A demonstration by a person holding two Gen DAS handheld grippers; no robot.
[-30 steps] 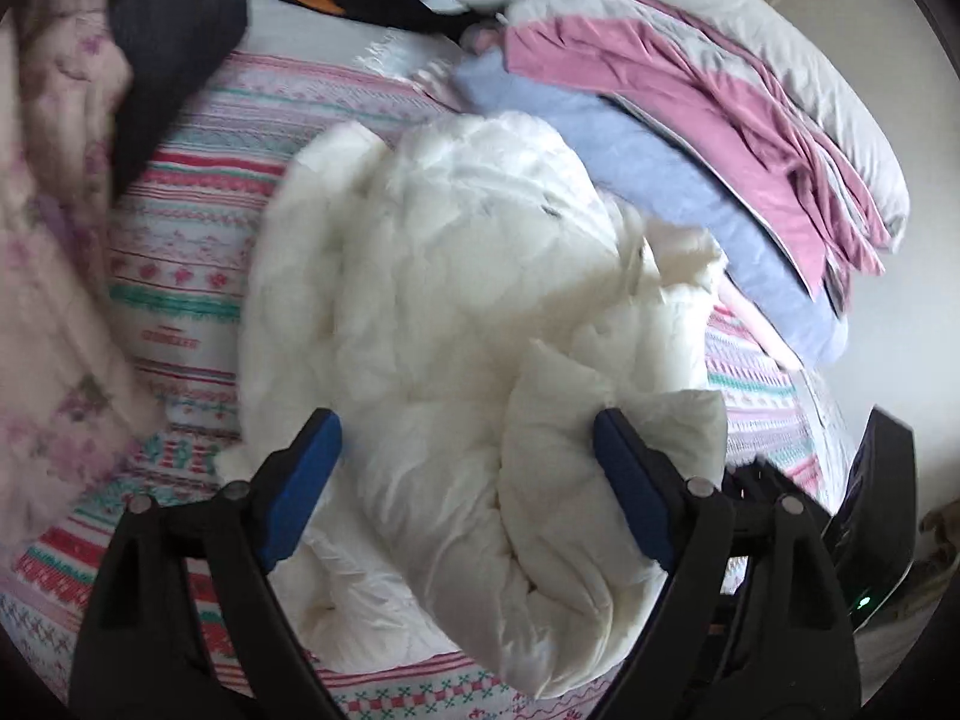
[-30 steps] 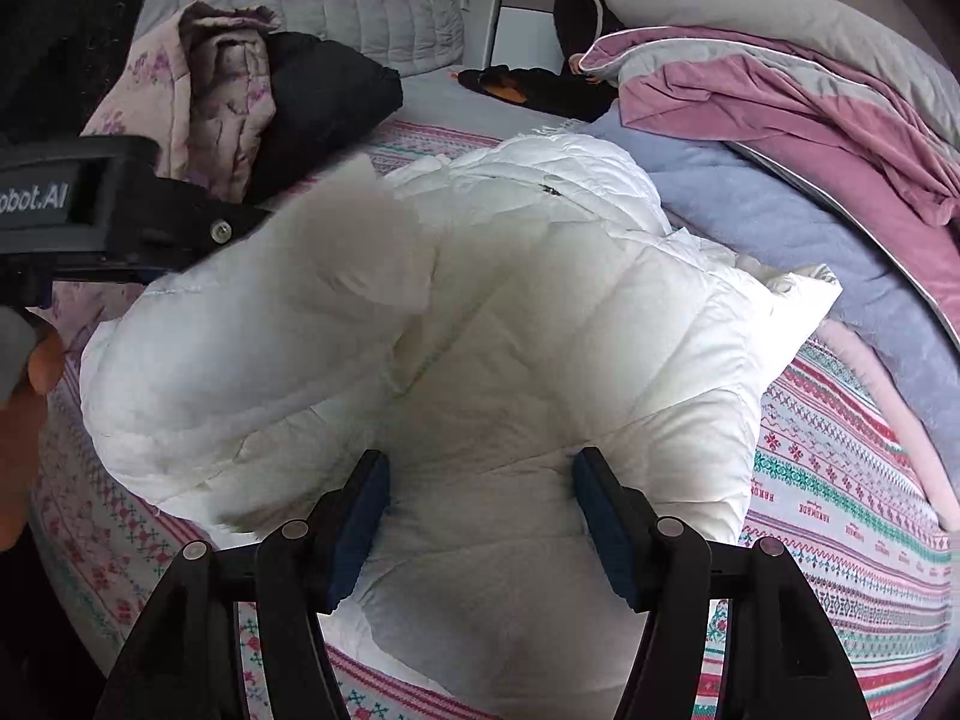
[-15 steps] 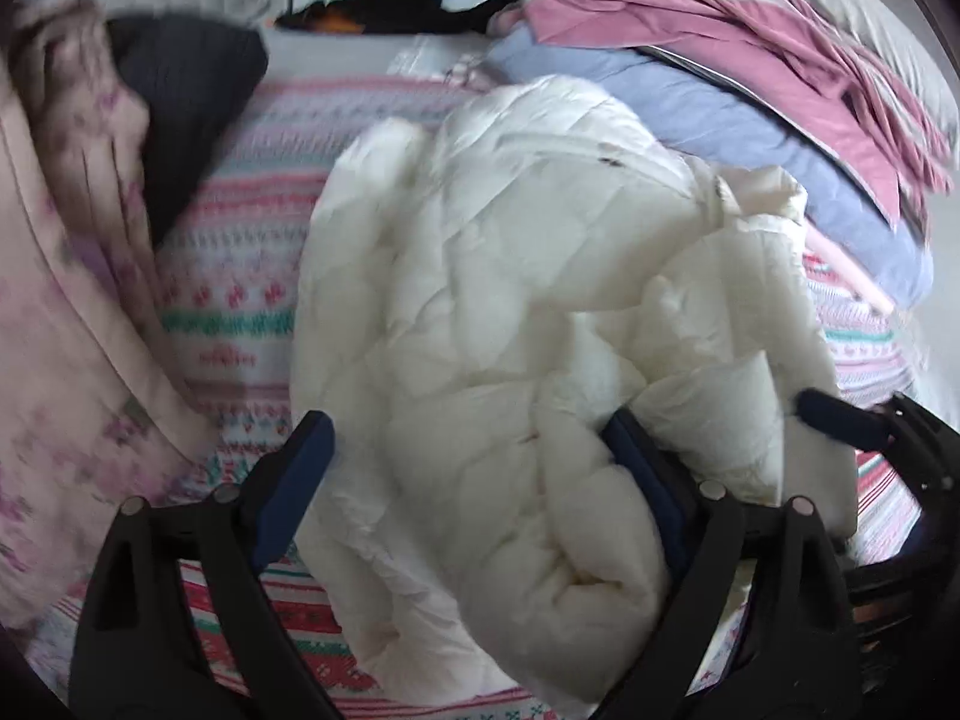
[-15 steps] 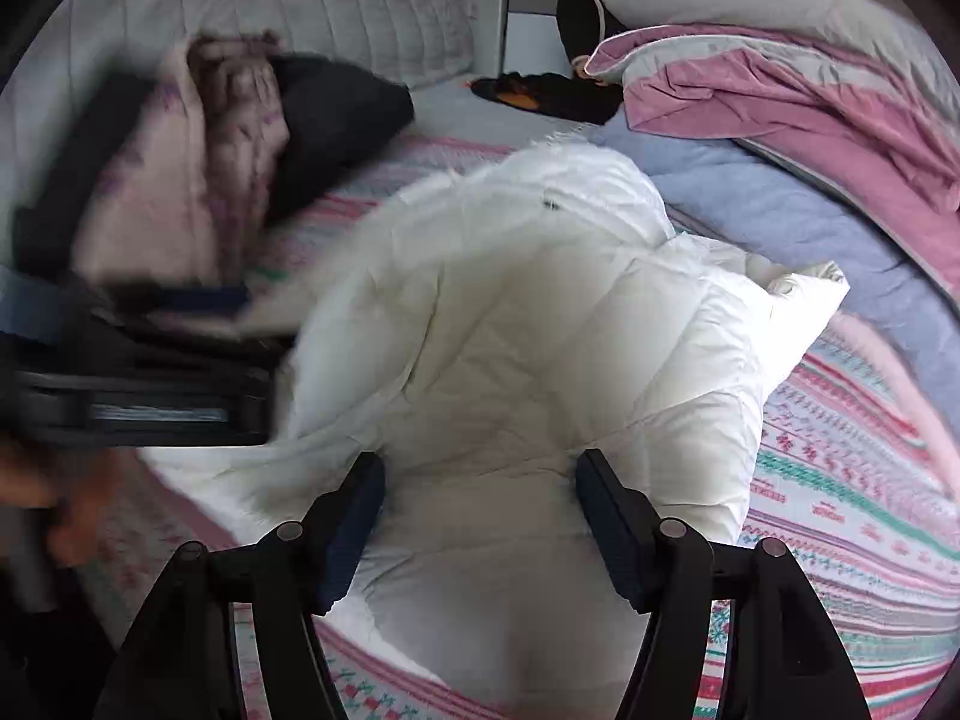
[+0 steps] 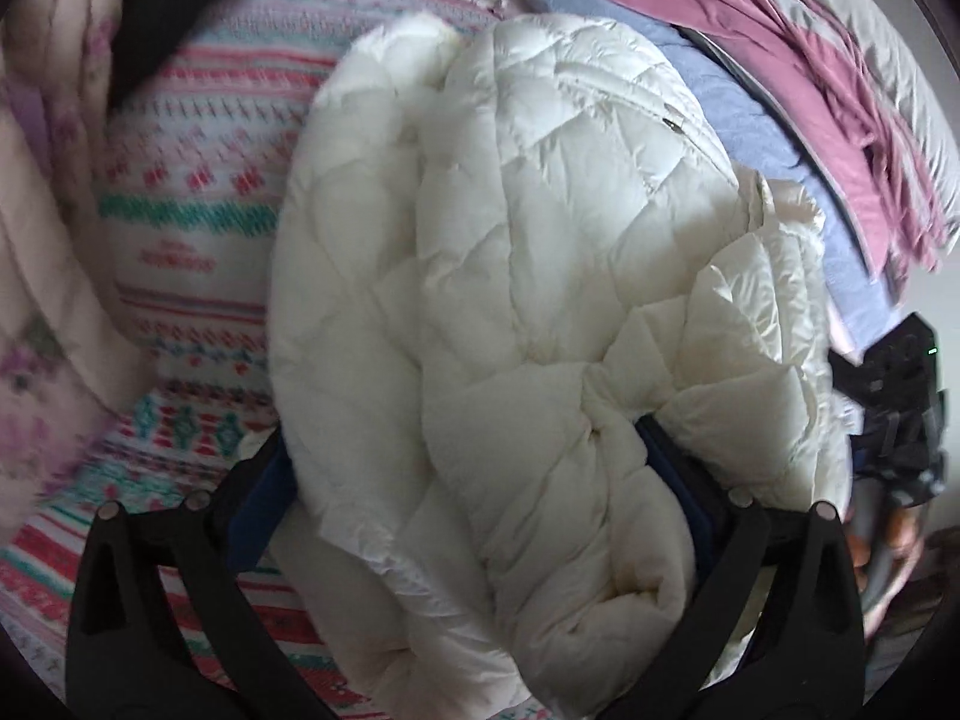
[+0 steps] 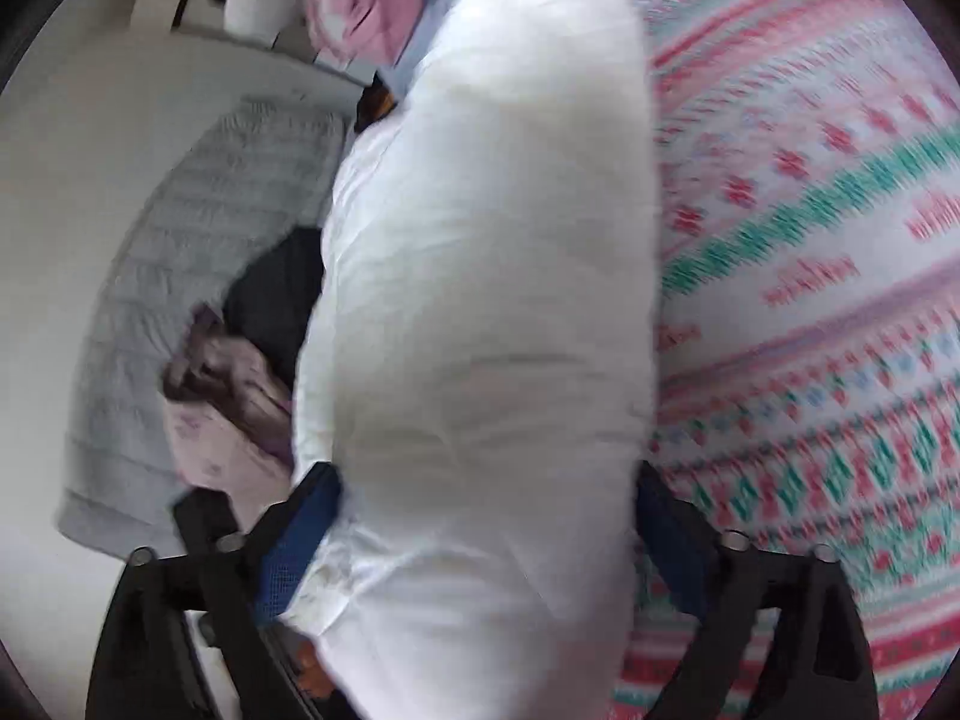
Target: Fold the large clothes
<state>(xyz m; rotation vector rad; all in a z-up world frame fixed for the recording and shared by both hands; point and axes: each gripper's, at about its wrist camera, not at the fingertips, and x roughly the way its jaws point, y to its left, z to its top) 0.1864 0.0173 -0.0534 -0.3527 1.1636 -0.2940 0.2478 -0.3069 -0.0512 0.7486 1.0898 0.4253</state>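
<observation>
A bulky white quilted down jacket (image 5: 528, 276) lies bunched on the patterned bedspread (image 5: 192, 204). In the left wrist view my left gripper (image 5: 474, 486) stands wide open with a thick fold of the jacket filling the space between its blue pads. In the right wrist view, which is tilted and blurred, my right gripper (image 6: 486, 534) is also wide open around a thick roll of the jacket (image 6: 480, 300). The jacket hides most of both right-hand pads. My right gripper's body shows at the left wrist view's right edge (image 5: 900, 420).
A pile of pink, lilac and grey bedding (image 5: 828, 90) lies to the right of the jacket. A pink floral garment (image 5: 42, 300) and a black one (image 5: 162, 12) lie to the left. A grey quilted headboard (image 6: 198, 240) shows in the right wrist view.
Both grippers have pushed forward into the jacket, so its folds now fill their open jaws. The right wrist view has rolled sharply sideways. The left gripper has moved closer over the jacket.
</observation>
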